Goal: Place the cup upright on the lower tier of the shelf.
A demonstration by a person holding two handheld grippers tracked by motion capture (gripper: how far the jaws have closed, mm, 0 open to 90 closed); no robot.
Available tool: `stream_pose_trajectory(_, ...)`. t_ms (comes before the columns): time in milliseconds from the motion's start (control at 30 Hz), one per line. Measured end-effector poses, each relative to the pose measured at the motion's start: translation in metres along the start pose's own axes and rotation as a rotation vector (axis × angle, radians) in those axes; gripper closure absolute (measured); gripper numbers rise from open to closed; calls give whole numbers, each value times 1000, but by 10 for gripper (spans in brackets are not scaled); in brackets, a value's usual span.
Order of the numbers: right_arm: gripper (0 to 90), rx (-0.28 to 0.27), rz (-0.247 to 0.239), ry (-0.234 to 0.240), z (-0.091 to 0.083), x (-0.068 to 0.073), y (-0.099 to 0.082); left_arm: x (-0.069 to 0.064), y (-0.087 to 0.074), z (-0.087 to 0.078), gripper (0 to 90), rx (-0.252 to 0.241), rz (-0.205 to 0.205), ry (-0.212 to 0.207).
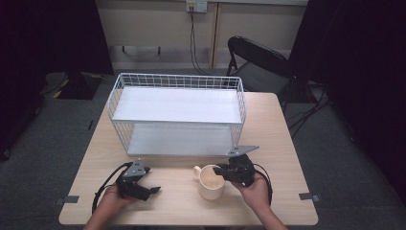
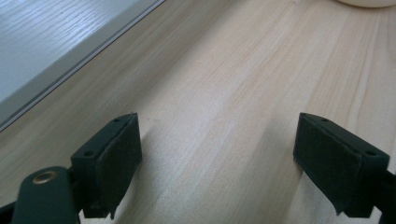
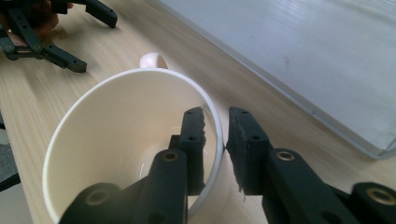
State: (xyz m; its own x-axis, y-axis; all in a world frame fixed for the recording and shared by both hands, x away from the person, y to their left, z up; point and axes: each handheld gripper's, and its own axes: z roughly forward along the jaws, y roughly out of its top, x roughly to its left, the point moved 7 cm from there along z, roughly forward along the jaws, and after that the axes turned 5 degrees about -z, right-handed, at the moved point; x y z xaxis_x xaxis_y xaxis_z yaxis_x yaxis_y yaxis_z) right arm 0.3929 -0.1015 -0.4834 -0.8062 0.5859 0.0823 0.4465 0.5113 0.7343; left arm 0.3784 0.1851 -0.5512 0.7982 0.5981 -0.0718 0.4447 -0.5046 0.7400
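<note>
The cream mug point(image 1: 210, 182) stands upright on the table point(image 1: 177, 201) near its front edge, just in front of the white wire basket point(image 1: 177, 112), its mouth facing straight up and its long axis vertical; its handle point(image 3: 153, 60) points away from the right tongs point(image 1: 224, 170), toward the basket and a little to the left in the high view. The right tongs point(image 3: 215, 128) have closed on the mug's rim, one jaw inside the wall and one outside, pinching the thin edge on the side opposite the handle (a narrow pinch, high on the cup). That is where the risk seems to lie: a grip on one side of the rim leaves the weight hanging off-centre, so on a lift the mug would likely swing or tip toward its handle side, and the glazed wall could slide out from between the pads if the squeeze is light. A quick upward move might also knock the base against the table or the basket's front wire. The left tongs point(image 1: 143, 184) rest well apart on the table to the left, jaws spread wide with nothing between them point(image 2: 219, 140), so they offer no support should the mug slip.
</note>
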Motion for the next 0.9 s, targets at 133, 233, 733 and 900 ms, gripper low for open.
stream_pose_trajectory(133, 777, 11, -2, -5, 2, 0, -1, 0, 0, 0, 148, -1, 0, 0)
stream_pose_trajectory(233, 785, 17, 2, -2, 3, -2, -2, 0, 0, 0, 149, 0, 0, 0)
stream_pose_trajectory(733, 817, -42, 23, -56, -1, -10, 1, 0, 0, 0, 148, 0, 0, 0)
stream_pose_trajectory(900, 817, -62, 14, -90, -2, -9, 8, 0, 0, 0, 148, 0, 0, 0)
